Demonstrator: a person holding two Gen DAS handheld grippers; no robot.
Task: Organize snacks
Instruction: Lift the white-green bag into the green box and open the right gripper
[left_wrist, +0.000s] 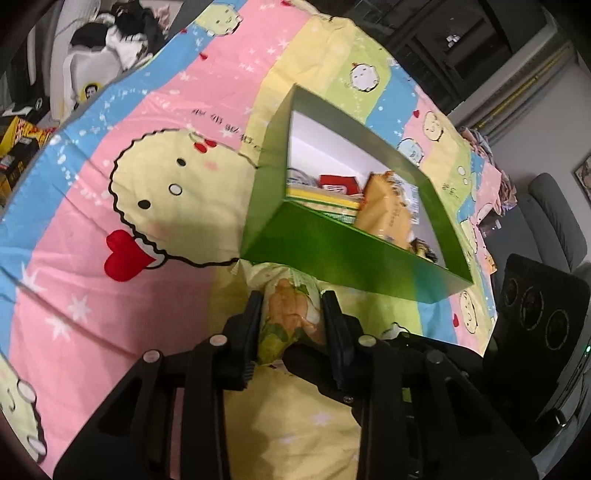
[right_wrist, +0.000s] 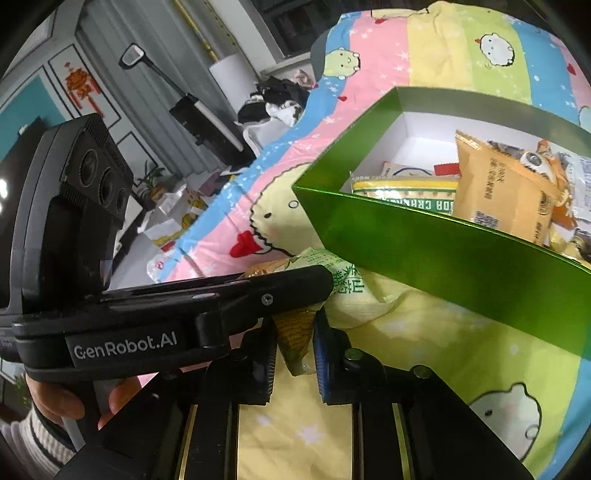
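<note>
Left gripper (left_wrist: 291, 306) pinches a pale snack packet (left_wrist: 286, 314) near the green box (left_wrist: 343, 254); right gripper (right_wrist: 295, 332) clamps a yellow packet (right_wrist: 293, 332); lift clear over the near wall

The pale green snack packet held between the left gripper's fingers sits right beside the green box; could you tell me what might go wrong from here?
1. The pale green snack packet lies below the glossy green cardboard box's near wall; lifted too low, it could catch and shove the box.
2. The right gripper holds a small yellow-orange wrapper directly under the left gripper; they might collide.
</note>
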